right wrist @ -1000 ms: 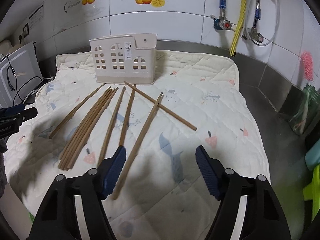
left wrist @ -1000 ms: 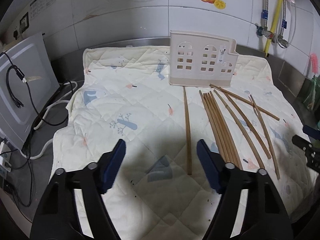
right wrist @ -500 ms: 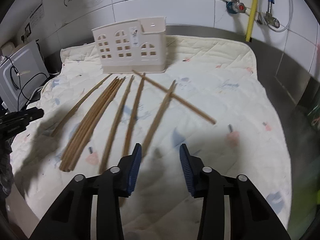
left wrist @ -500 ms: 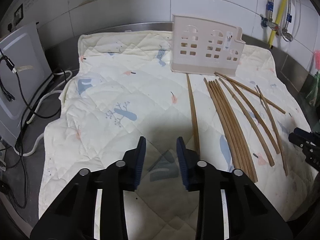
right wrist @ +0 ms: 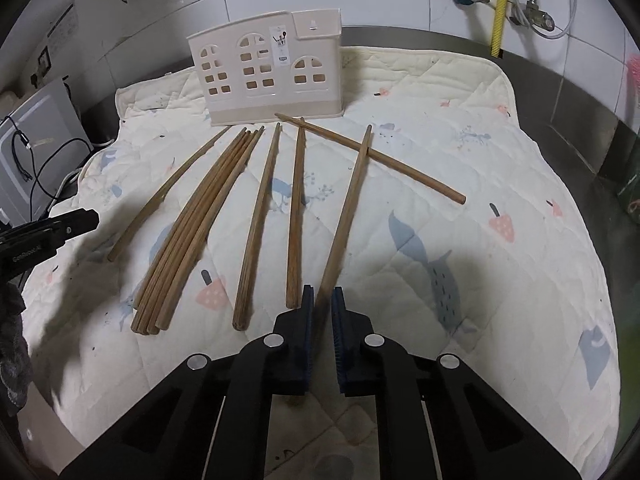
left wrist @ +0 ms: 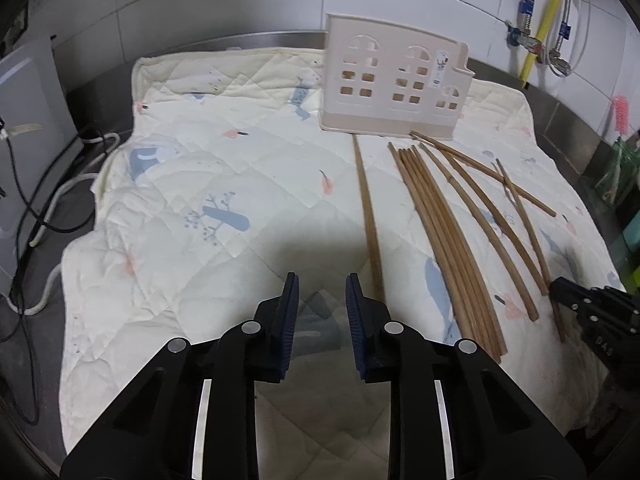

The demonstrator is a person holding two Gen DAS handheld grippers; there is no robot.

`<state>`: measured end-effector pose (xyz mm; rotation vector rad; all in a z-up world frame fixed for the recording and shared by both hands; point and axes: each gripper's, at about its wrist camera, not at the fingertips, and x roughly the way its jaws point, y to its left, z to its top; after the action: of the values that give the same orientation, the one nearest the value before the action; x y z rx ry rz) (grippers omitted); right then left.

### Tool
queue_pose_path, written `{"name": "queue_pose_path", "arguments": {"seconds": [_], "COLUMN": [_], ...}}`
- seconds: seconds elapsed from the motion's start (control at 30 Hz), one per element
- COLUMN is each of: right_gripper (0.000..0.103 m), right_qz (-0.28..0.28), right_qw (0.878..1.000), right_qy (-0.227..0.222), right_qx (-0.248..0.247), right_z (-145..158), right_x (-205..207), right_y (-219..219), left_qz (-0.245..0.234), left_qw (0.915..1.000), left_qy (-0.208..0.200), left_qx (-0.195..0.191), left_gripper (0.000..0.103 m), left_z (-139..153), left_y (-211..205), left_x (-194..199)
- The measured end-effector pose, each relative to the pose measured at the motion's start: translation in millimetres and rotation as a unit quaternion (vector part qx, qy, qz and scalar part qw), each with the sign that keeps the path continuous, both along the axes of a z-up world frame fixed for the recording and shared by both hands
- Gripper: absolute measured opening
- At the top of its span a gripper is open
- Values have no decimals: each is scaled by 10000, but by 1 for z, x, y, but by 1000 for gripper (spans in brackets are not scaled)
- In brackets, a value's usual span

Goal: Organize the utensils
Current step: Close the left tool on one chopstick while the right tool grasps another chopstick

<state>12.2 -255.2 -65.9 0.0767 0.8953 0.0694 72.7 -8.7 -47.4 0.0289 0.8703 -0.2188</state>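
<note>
Right wrist view is showing the right gripper [right wrist: 321,294] tipped down at the quilted mat [right wrist: 500,280], its blue pads [right wrist: 307,312] closing in on the near end of the rightmost chopstick [right wrist: 346,216]. The jaws have just been closing and the stick is lying between them with almost no gap left; I am reading that as a grip. That stick is running away toward the holder, and near its far tip a crossing chopstick [right wrist: 372,156] is lying slantwise beneath or against it, I cannot tell which. Just left, two single sticks are lying apart from each other, then a tight bundle of chopsticks [right wrist: 192,236], then one lone chopstick [right wrist: 168,196] at the far left. To the right of the gripped stick, bare mat is stretching to the cloth's edge, where the steel counter [right wrist: 580,168] is beginning.

Over in the left wrist view, the left gripper [left wrist: 322,280] is hovering above the mat with its jaws narrowed but parted, nothing between them; they too have just been closing. The lone chopstick's near end is lying just beside its right pad. Left of it, wide empty cloth is reaching the mat's edge, where cables [left wrist: 44,216] are trailing beside a grey appliance [left wrist: 28,128].

The cream utensil holder [right wrist: 268,72] is standing upright at the back of the mat, chopstick tips nearly touching its base.
</note>
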Motion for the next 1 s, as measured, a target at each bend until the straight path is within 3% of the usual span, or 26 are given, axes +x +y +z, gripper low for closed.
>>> {"name": "queue_pose_path", "arguments": {"seconds": [0.37,1.0], "right_gripper": [8,7], "right_qz": [-113,-226], "right_qw": [9999,9989], "right_qy": [-76,-380], "right_qx": [-104,-121], "right_z": [-2,12], "right_x": [-1,-17], "right_y": [-1,-22], "left_qz": [-287,-186], "left_qw": [9987,9983], "left_qy": [397,534], "left_qx": [-161,-173], "left_gripper": [24,20], "left_z": [-19,-28], "left_y": [-20,-33], "left_x": [22,29]}}
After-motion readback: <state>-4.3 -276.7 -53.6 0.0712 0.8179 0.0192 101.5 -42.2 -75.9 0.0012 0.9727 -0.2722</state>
